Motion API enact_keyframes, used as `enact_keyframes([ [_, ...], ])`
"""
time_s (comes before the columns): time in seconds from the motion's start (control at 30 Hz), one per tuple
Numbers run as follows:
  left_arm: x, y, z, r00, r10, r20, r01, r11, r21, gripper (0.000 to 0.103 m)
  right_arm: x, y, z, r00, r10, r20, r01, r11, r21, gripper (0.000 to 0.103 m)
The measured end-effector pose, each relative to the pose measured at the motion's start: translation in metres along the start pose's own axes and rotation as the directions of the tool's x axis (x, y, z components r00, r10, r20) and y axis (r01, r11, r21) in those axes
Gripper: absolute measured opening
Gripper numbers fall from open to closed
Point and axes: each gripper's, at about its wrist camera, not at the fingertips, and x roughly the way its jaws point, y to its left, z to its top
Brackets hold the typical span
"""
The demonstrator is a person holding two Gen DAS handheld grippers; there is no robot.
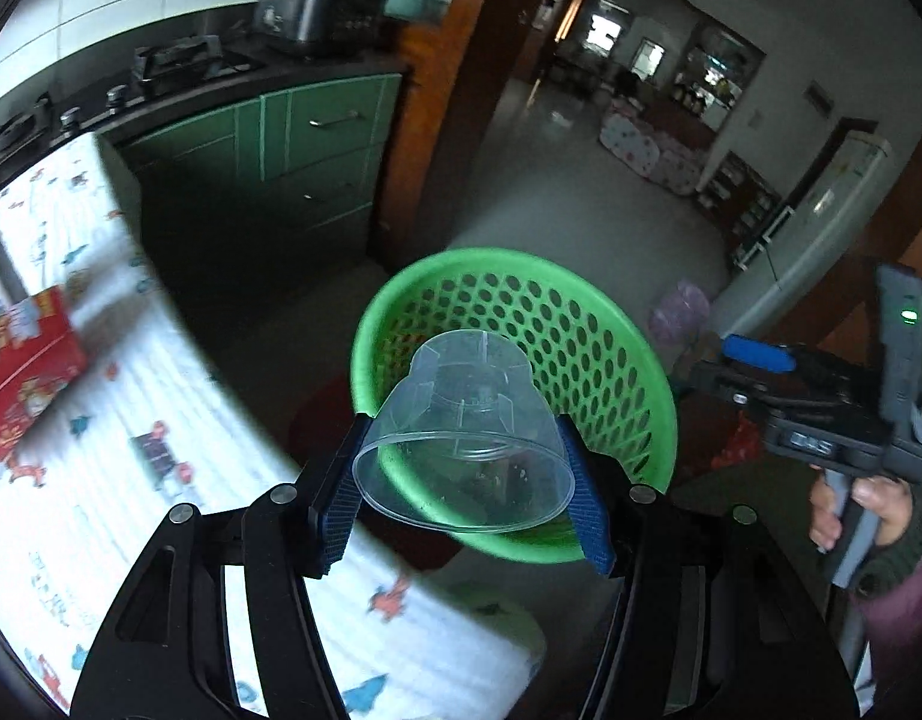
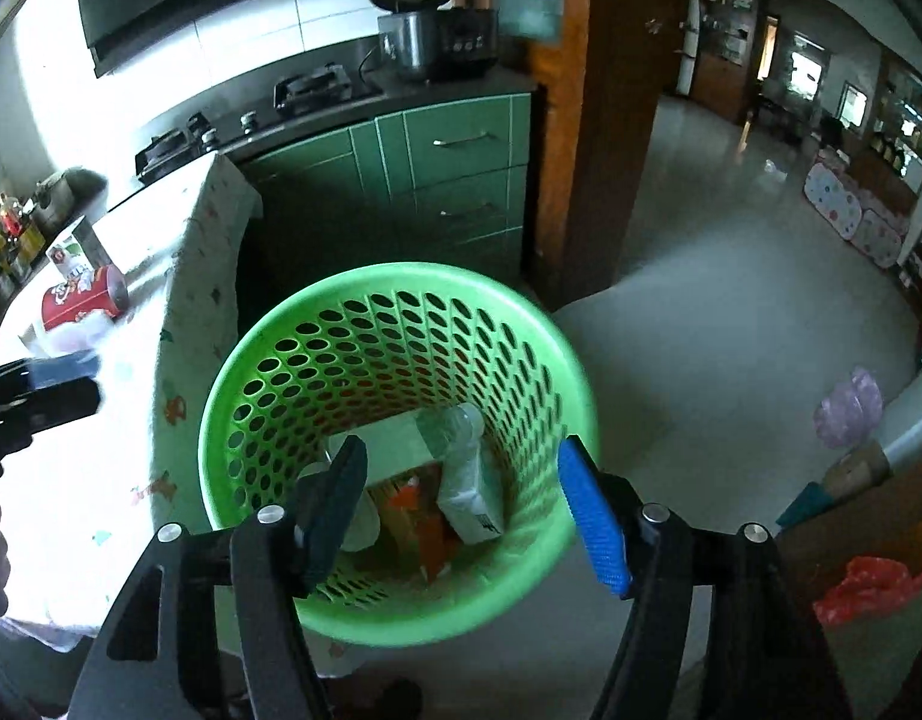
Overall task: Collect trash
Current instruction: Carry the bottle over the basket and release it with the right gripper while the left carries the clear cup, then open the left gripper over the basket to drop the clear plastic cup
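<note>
My left gripper (image 1: 463, 474) is clamped on a clear, ribbed plastic cup (image 1: 461, 438), lying on its side, mouth toward the camera, axis running along the fingers. The perforated green plastic waste basket (image 1: 628, 360) stands on the floor directly beyond and below, right of the cartoon-print tablecloth (image 1: 101, 480). My right gripper (image 2: 466, 510) hangs over the basket, fingers apart and empty, above cartons and a bottle inside. I judge the left nearer to dropping.
</note>
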Motion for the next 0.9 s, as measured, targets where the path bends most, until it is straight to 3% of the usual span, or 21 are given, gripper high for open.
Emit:
enact_keyframes([
  [0.33,0.032,-0.027,0.002,0.998,-0.014,-0.057,0.016,0.999,0.034,0.064,-0.029,-0.008,-0.017,0.999,-0.006,0.041,0.006,1.0,0.008,0.072],
  [0.4,0.036,-0.032,0.001,0.998,-0.013,-0.062,0.016,0.999,0.04,0.068,-0.03,-0.007,-0.019,0.999,-0.007,0.044,0.007,1.0,-0.001,0.073],
  [0.57,0.034,-0.035,-0.001,0.999,-0.008,-0.054,0.01,0.999,0.04,0.075,-0.031,-0.006,-0.02,0.999,0.001,0.046,-0.001,1.0,-0.004,0.073],
  [0.9,0.03,-0.027,-0.004,0.999,0.014,-0.034,-0.013,1.0,0.011,0.075,-0.03,0.0,-0.016,0.998,0.033,0.059,-0.033,0.999,0.004,0.073],
])
